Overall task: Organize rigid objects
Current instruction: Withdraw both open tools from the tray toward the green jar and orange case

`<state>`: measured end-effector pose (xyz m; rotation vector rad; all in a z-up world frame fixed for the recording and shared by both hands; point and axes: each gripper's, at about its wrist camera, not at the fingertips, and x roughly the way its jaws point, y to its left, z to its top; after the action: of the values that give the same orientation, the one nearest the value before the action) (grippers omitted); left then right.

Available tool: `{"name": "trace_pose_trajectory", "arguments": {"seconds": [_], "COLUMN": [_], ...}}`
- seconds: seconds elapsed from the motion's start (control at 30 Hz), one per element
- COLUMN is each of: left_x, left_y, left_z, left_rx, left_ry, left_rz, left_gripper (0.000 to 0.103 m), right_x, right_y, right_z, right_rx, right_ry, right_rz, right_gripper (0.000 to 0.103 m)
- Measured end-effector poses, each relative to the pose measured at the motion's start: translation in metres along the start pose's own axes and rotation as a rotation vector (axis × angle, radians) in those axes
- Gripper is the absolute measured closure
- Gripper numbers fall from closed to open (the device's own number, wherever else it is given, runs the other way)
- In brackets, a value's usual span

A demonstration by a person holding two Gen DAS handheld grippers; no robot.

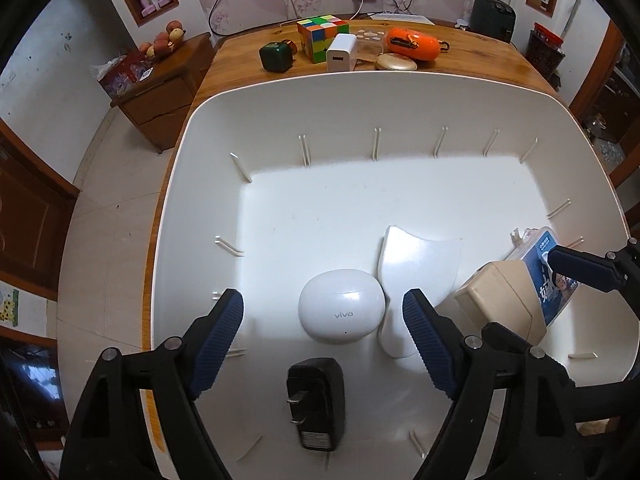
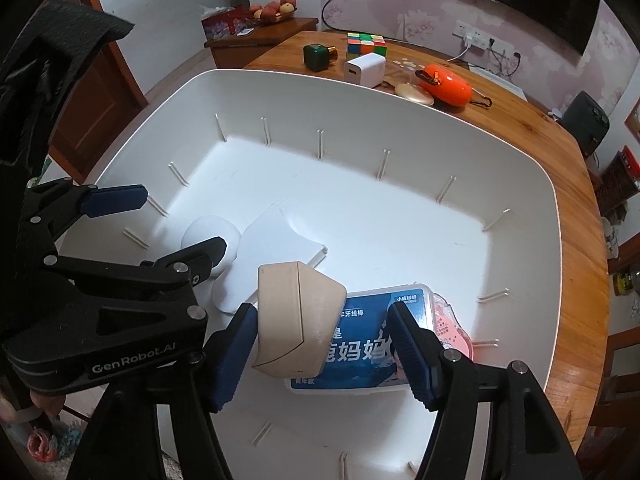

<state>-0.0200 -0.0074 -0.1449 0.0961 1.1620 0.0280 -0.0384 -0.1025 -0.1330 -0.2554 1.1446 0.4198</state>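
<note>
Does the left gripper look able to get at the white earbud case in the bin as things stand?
Probably yes. The left gripper is open straight above the earbud case, with nothing over it. The white divider piece touching its right side may crowd one finger.

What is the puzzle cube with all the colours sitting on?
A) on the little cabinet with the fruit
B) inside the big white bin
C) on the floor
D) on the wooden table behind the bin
D: the colourful puzzle cube stands on the wooden table beyond the far rim of the white bin, next to a white charger.
</note>
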Motion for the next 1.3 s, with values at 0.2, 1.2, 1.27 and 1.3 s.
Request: {"name": "trace_pose_trajectory", "arguments": {"seconds": [0.2,1.2,1.27,1.3], "left_x": [-0.005,-0.103,-0.109,-0.111], "left_y": [0.000,0.029,0.033,0.035], "left_z": [0.002,0.109,0.121,0.128], "left_rx": [0.007,0.115,0.122,0.126], "left_ry": [-0.010,-0.208,-0.215,-0.215], "left_rz": [-0.003,0.005,0.013,0.015], "left_gripper": [0.019,0.018,0.018,0.018], "right_x": [-0.001,-0.049,-0.055,-0.059], "right_y": [-0.002,-0.055,-0.064,-0.069], "right_z": [0.001,0.034,0.042,0.047], "right_rx": [0.005,0.089,0.090,0.094], "right_ry": [-0.007,-0.147,-0.154,-0.158], "right_rz": [-0.001,-0.044,-0.049,-0.052], "right_gripper": [0.035,0.035,0.035,0.035]}}
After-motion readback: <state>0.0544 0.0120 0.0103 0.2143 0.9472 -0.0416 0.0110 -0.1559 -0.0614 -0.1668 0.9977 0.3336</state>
